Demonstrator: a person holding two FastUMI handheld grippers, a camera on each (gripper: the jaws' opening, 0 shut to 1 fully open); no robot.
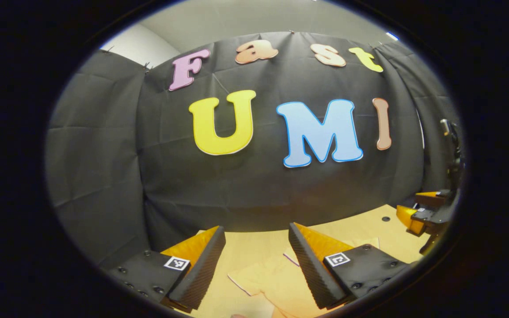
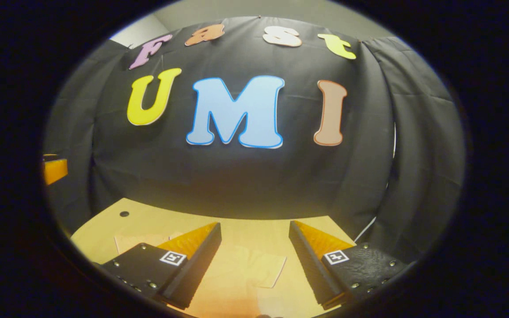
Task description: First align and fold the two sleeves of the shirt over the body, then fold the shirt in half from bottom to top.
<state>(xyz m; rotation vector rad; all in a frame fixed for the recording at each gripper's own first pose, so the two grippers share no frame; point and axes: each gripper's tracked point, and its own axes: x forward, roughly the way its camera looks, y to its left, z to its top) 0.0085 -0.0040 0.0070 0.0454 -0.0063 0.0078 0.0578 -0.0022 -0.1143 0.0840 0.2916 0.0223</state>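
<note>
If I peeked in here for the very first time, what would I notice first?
Probably the black cloth wall at the back of the booth. Next, the left gripper, open and held above the pale shirt lying flat on the wooden table. The right gripper is open too, over a sleeve end.

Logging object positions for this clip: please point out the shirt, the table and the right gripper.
shirt [image 1: 272, 282]: left gripper view, on the flat cloth between the fingers.
table [image 2: 157, 223]: right gripper view, on bare top near the far edge.
right gripper [image 2: 254, 260]: right gripper view, midway between its fingertips.
</note>
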